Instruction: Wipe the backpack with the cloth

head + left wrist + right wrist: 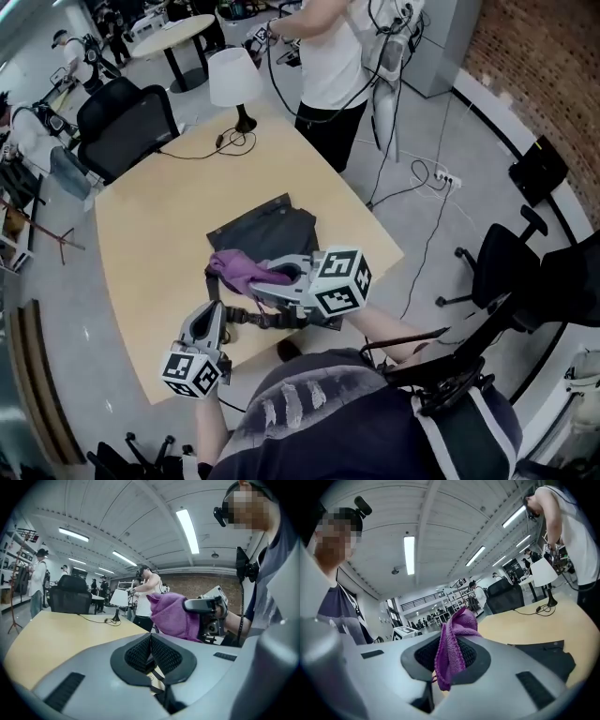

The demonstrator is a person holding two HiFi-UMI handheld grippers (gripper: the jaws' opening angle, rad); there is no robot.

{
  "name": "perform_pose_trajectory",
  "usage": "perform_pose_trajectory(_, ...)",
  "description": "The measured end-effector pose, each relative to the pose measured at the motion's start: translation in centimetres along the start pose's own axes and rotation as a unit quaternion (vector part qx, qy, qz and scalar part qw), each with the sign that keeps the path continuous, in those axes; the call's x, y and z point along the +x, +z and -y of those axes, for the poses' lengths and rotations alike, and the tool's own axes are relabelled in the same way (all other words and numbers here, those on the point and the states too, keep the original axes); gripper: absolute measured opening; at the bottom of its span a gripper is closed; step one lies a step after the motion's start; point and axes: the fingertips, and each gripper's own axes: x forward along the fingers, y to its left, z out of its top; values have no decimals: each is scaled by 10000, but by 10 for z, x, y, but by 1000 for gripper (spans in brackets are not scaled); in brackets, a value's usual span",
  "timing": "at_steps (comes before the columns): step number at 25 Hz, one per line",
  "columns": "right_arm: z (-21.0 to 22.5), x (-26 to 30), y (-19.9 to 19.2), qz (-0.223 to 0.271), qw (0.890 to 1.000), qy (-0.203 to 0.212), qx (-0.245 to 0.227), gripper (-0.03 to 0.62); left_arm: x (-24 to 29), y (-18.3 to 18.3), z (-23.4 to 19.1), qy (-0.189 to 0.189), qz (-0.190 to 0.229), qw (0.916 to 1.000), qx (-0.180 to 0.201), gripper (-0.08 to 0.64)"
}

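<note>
The dark grey backpack lies flat on the wooden table, seen also in the right gripper view as the backpack. My right gripper hovers over the bag's near edge, shut on a purple cloth that hangs bunched from its jaws. My left gripper sits just left of it, near the table's front edge, shut on a thin black strap that runs toward the bag as the strap. In the left gripper view the cloth and right gripper are close ahead.
A white table lamp with its cable stands at the table's far end. A person stands beyond the far right edge. Black office chairs are at far left, another chair on the right.
</note>
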Motion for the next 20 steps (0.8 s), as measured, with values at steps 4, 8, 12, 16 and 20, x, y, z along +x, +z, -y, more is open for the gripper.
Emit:
perform_pose_trajectory(4,-12,-63,-23,-46,9999,143,70,32,4,6,49,216,158,9995,161,11)
perform_pose_trajectory(8,-21,-122,-41,231,9985,189,466,32,11,-3,112,109,95,9993,350,11)
perform_pose_trajectory(12,-31,-161,-55,263,9980,194,536,32,14,-13,164,119,24,9992,378,11)
perform_pose_trajectory(16,-48,-181,-71,157,9975,399,553,32,-1,-27,200,314,-11,9990,308,11)
perform_pose_trajectory(20,-54,-188,-84,18,9957,512,767,32,-21,-26,222,535,103,9983,183,11)
